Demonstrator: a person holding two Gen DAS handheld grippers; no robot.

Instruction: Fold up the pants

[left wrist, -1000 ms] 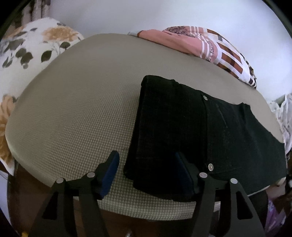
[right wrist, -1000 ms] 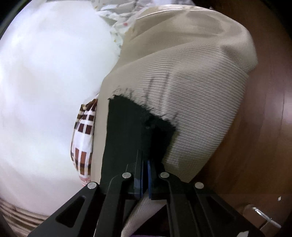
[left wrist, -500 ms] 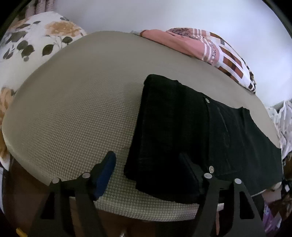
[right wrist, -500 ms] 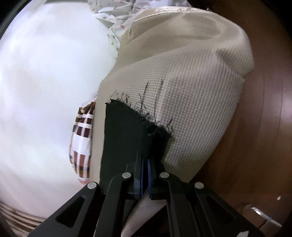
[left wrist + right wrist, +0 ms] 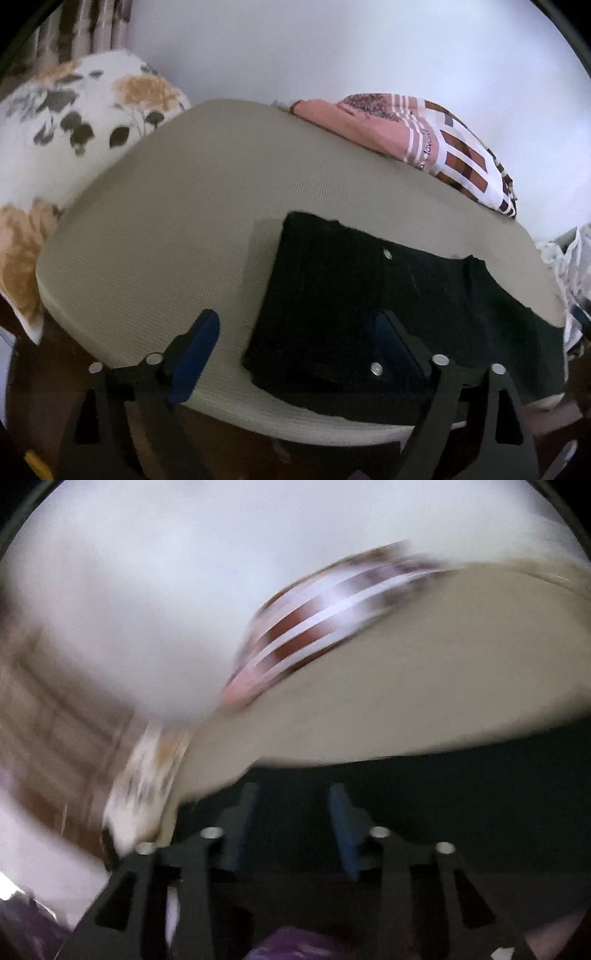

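Black pants [image 5: 369, 295] lay at the counter [image 5: 177, 236] edge; both hand-held grippers, left [image 5: 295, 339] and right [image 5: 291, 823], had just been opening, spread, pinching nothing.

A beige woven cushion [image 5: 177, 229] carries folded black pants [image 5: 369, 295] and a pink-striped garment [image 5: 406, 136].
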